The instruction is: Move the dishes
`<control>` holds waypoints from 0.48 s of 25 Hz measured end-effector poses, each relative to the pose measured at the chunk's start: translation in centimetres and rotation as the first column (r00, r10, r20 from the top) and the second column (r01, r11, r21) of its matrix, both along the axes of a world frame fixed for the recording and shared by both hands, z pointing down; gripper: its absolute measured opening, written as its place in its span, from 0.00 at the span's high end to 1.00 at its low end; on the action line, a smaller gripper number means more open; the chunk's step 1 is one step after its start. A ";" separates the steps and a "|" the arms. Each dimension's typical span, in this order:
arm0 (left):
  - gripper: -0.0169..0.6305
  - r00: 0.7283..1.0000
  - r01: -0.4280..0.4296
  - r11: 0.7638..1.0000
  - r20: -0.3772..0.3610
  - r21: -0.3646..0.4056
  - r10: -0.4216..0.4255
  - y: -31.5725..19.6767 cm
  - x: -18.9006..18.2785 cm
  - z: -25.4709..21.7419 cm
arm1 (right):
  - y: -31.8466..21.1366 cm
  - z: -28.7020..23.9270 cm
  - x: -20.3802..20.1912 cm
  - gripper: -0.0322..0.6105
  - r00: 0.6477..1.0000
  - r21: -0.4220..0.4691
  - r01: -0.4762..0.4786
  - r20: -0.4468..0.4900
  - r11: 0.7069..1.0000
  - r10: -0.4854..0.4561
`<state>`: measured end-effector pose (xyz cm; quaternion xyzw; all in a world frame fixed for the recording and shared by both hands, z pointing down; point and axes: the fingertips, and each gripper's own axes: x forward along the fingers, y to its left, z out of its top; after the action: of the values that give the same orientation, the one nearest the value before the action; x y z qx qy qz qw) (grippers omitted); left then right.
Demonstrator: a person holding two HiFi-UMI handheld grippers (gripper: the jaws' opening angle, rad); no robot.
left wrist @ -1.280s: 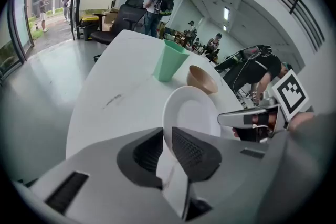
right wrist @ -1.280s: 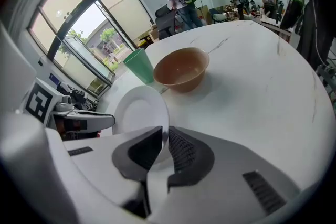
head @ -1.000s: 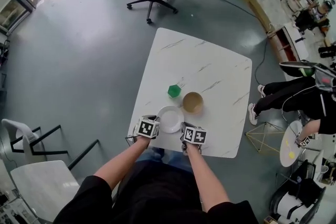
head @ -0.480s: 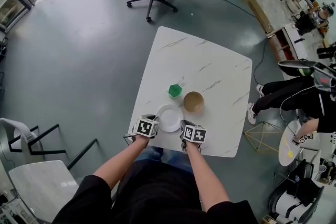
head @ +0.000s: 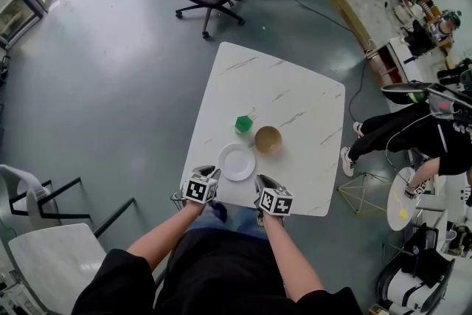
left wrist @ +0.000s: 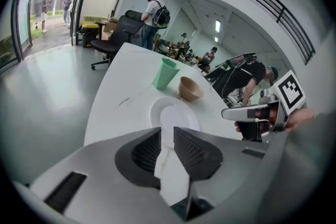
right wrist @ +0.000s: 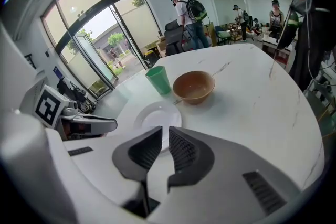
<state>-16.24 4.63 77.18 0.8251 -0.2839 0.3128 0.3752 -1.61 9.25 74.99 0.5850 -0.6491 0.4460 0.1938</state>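
The left gripper (left wrist: 167,132) is held with its jaws drawn almost together: only a narrow slit is left between the dark, ribbed pads, and nothing is gripped in it. Through that slit a strip of white tabletop is seen, with the plate (left wrist: 181,113) lying just beyond the tips and not touched. The right gripper (right wrist: 165,132) is set the same way — pads nearly closed, empty, aimed at the same plate from the other side. Both grippers are cased in smooth, matte grey shells, and each is topped by a cube of black-and-white square markers.

The plate is round, white, shallow and glossy, and it is placed near the table's front edge, between the two grippers. Behind it a tan, round bowl (right wrist: 193,86) with a matte inner face is stood, empty as far as can be seen. Just beside the bowl an upright green cup (right wrist: 158,80) is found, tapered towards its base; whether the two touch cannot be told. All three are carried by a white table (head: 295,96) with faint grey veins and rounded corners.

In the head view both grippers are held at the table's near edge, level with each other, on bare forearms (head: 166,232) stretched forward from black sleeves.
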 end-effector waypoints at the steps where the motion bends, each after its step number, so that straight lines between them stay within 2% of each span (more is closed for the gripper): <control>1: 0.84 1.000 -0.007 1.000 -0.018 0.025 0.008 0.8 0.1 -0.7 | 0.5 -0.7 -0.2 0.87 1.000 0.019 0.000 -0.003 1.000 0.000; 4: 0.92 0.995 -0.007 0.996 -0.098 0.088 0.016 3.7 0.8 -3.6 | 1.4 -3.1 -1.2 0.90 1.000 0.100 0.023 -0.023 0.995 -0.021; 7: 0.95 0.984 0.026 0.986 -0.176 0.167 0.004 6.6 1.3 -7.4 | 2.9 -6.3 -2.3 0.92 0.997 0.196 0.059 -0.052 0.979 -0.049; 9: 0.95 0.980 0.016 0.966 -0.194 0.256 0.035 8.3 1.8 -10.2 | 4.2 -8.9 -3.0 0.92 0.995 0.260 0.088 -0.072 0.962 -0.071; 12: 0.95 0.974 -0.015 0.925 -0.205 0.380 0.100 11.3 3.2 -14.5 | 6.7 -13.2 -3.8 0.92 0.990 0.355 0.131 -0.102 0.926 -0.101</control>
<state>-13.00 15.89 62.71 0.9191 -0.2711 0.1701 0.2297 -5.36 15.91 61.77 0.5889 -0.7449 0.2827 0.1359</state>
